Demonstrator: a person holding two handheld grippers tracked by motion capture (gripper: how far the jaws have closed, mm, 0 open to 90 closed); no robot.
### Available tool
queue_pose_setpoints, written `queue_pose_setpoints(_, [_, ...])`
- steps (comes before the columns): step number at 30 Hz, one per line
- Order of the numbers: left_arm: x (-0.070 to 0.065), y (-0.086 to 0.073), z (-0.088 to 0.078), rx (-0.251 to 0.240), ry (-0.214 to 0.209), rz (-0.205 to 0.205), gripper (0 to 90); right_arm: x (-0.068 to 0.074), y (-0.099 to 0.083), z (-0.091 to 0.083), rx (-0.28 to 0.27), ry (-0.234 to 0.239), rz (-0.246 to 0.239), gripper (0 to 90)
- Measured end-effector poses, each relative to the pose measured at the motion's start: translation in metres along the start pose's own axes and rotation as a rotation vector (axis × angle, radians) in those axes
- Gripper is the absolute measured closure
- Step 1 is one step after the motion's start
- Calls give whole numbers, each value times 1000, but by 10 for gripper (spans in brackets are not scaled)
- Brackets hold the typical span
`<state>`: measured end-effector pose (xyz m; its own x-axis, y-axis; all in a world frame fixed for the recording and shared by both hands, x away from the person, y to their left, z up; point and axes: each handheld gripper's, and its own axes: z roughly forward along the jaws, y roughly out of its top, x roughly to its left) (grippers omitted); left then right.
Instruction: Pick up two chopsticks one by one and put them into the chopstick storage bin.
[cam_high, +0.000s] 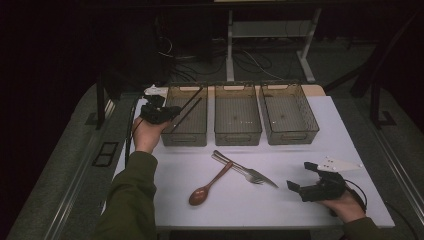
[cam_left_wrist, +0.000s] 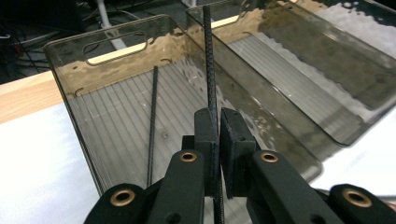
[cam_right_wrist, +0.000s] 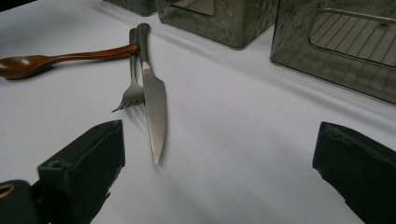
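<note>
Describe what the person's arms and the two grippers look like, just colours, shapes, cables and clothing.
The left gripper and the right gripper are black, blocky tools. In the left gripper view each jaw is a flat black pad on a rounded link with brass-coloured rivets. A dark cable trails from the left gripper; the right one carries a pale three-cornered plate and a looping cable. The left sleeve is olive green.

The high view is looking down on the desk (cam_high: 310, 200); both tongs' views are sitting low and close, sharing its bins (cam_high: 237, 120).
</note>
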<state>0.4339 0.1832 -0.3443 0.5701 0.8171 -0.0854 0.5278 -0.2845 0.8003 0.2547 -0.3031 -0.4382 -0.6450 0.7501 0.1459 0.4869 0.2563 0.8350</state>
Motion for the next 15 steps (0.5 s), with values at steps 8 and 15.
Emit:
queue_pose_setpoints(8, [10, 2, 19, 11, 23, -12, 849, -1, 0, -1, -3, -3, 5, 17])
queue_pose_setpoints(15, [22, 1, 29, 1, 33, -51, 848, -1, 0, -2, -5, 0, 10, 17])
